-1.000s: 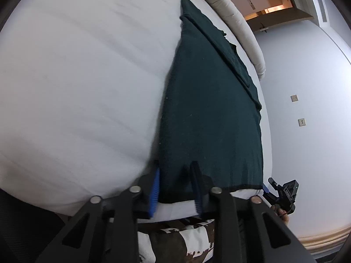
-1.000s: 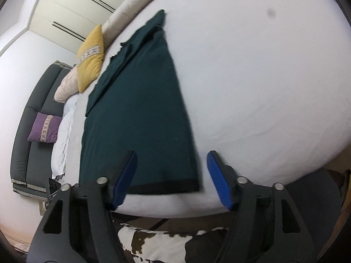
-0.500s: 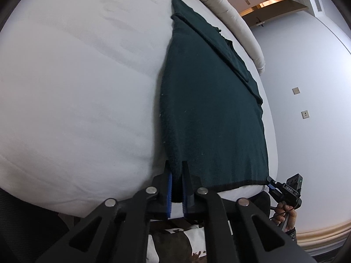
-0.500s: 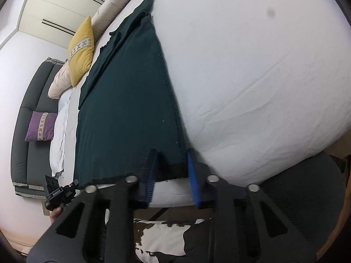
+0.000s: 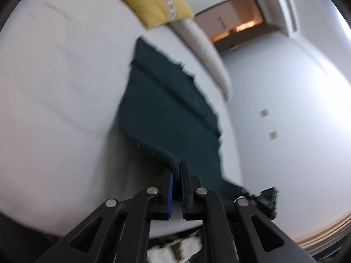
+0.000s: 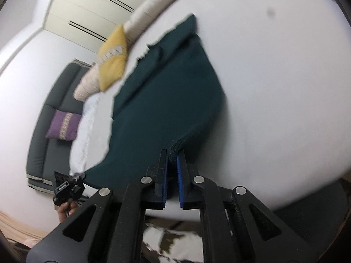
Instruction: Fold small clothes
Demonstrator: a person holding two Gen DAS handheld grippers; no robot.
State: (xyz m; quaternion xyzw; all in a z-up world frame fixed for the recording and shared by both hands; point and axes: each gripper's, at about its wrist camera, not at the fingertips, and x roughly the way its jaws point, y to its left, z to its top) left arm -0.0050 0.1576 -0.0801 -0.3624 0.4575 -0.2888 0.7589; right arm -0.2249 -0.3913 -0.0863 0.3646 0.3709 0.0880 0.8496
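A: Nearest first: why is each near corner pinched like that?

B: To carry the near hem over as one edge, I'd judge; the left gripper [image 5: 177, 171] has its jaws nearly closed on the left hem corner of the dark green garment [image 5: 171, 109], and the right gripper [image 6: 173, 153] has its jaws clamped on the right corner, cloth bunched between the blue pads; two corners held keep the hem taut for a fold toward the far end.

A: And the garment itself?

B: It lies lengthwise on the white bed [image 5: 54, 87], its near end raised off the sheet and curving up into the jaws, its far end flat near the yellow cushion [image 5: 151, 2].

A: What differs from the earlier frames?

B: A second ago both pairs of jaws stood open astride the hem, which lay flat; the right jaws have just been closing and now have cloth between them; both corners have come up off the bed, and the views are blurred with motion; the cushion shows more fully beyond.
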